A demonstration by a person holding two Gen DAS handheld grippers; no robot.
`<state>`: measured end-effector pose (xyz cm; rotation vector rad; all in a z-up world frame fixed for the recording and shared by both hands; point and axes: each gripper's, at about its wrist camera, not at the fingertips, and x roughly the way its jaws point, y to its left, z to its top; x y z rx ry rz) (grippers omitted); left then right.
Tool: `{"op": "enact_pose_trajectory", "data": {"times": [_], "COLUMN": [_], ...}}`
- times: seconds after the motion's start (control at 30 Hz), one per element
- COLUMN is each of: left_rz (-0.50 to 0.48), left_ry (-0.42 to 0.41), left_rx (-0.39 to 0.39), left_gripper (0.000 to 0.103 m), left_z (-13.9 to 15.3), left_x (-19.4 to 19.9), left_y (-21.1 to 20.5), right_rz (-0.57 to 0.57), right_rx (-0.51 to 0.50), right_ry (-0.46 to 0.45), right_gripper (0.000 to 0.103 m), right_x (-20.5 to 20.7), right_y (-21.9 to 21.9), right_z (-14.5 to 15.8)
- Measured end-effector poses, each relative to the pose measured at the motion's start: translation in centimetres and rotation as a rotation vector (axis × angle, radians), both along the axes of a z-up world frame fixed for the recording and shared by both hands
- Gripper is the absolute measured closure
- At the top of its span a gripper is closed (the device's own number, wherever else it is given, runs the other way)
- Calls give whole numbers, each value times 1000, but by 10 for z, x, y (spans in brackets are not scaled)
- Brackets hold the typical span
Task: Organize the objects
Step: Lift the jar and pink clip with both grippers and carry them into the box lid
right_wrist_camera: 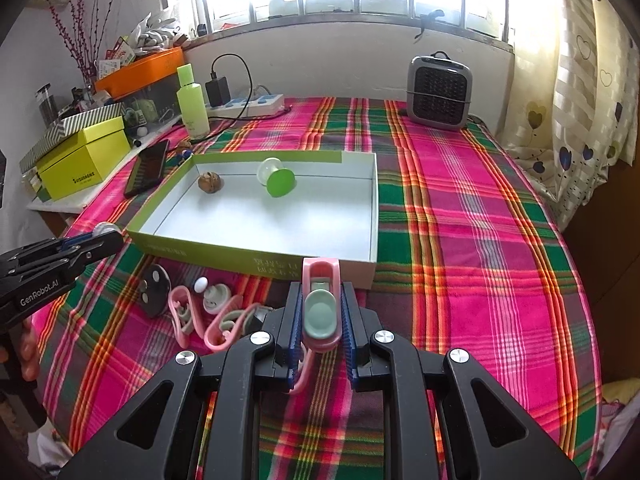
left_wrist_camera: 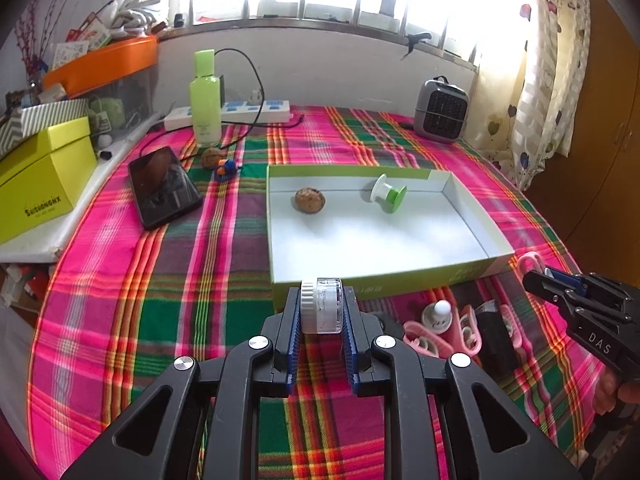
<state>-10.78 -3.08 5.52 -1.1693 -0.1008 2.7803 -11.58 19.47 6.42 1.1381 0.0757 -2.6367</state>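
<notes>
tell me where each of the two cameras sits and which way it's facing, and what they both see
Left wrist: rides on the left gripper, aimed forward and down over the plaid cloth to the tray; its fingers clamp a clear jar; the right gripper enters at right.
Right wrist: rides on the right gripper, aimed likewise; it clamps a pink clip; the left gripper and some fingers show at left.
Shared: tray, walnut, green spool, heater, green bottle.

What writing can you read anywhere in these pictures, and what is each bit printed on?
"DAS": on the right gripper, seen from the left wrist.
"GenRobot.AI": on the left gripper, seen from the right wrist.
"SHISHONGNX", roughly: on the yellow-green box; partly blurred.
Print on the open tray: too blurred to read.
</notes>
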Motion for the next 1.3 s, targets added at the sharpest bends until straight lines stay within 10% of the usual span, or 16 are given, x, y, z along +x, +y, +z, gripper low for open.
{"op": "enact_pose_trajectory", "data": {"times": [1.3], "left_rz": [-75], "left_ry": [-49], "left_rx": [-10], "left_gripper": [86], "left_z": [-6], "left_x": [-115], "left_y": [40], "right_rz": [37], "right_rx": [4], "right_ry": [-78], "right_gripper": [84], "right_x": [-119], "right_y": [-32], "right_z": [-11]}}
